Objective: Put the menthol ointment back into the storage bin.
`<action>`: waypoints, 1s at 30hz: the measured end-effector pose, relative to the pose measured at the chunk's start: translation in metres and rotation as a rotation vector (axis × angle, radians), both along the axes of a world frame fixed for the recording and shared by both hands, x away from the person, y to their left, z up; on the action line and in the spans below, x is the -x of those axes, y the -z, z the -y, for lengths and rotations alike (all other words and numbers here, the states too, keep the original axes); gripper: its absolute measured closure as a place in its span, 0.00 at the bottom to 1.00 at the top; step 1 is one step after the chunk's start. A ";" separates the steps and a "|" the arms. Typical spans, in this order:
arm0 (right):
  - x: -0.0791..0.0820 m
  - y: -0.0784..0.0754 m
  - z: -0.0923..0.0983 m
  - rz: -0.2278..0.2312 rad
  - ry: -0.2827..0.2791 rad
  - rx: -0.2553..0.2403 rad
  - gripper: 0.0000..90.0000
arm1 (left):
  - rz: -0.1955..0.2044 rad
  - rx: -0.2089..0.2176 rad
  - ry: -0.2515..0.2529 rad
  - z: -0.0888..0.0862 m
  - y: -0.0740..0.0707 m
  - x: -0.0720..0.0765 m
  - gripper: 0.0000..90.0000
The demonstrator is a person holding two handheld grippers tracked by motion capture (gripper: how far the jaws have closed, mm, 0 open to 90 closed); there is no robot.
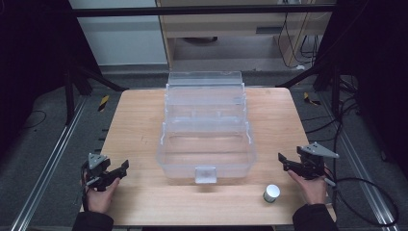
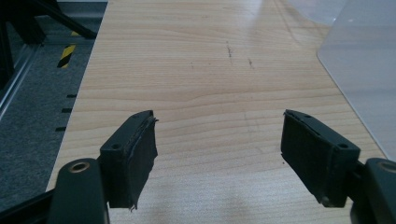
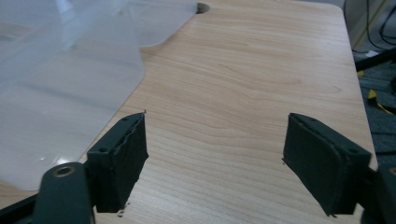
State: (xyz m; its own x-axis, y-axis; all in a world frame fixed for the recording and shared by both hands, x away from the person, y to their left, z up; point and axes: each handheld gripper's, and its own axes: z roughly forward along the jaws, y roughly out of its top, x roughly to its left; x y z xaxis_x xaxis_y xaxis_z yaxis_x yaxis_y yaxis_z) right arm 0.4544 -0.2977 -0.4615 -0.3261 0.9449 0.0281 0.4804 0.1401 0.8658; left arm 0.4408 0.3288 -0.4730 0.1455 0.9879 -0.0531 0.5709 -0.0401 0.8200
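Observation:
A clear plastic tiered box (image 1: 206, 126) stands open in the middle of the wooden table (image 1: 134, 144), its trays stepped toward the back. Its wall shows at the right edge of the left gripper view (image 2: 369, 79) and at the left of the right gripper view (image 3: 60, 93). A small white-capped jar (image 1: 271, 193) stands near the front right. My left gripper (image 1: 119, 171) is held open at the front left, nothing between its jaws (image 2: 218, 154). My right gripper (image 1: 285, 162) is open at the right, above and right of the jar, with bare wood between its jaws (image 3: 215, 158).
The table's left edge drops to grey floor with a metal rail (image 1: 48, 163) and yellow-black tape marks (image 1: 103, 102). Cables (image 1: 365, 192) trail on the floor at the right. A dark frame bar (image 1: 202, 10) crosses the back. Bare wood lies in front of the box.

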 end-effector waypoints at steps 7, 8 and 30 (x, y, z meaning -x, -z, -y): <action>0.000 -0.008 -0.004 -0.026 -0.068 0.025 0.31 | -0.007 -0.009 0.010 0.000 0.001 0.001 0.29; 0.001 -0.010 -0.006 -0.039 -0.078 0.028 0.31 | -0.010 -0.010 0.015 0.001 0.001 0.000 0.29; 0.005 -0.067 -0.032 -0.156 -0.321 0.181 0.30 | -0.050 -0.046 0.043 0.005 0.005 -0.003 0.29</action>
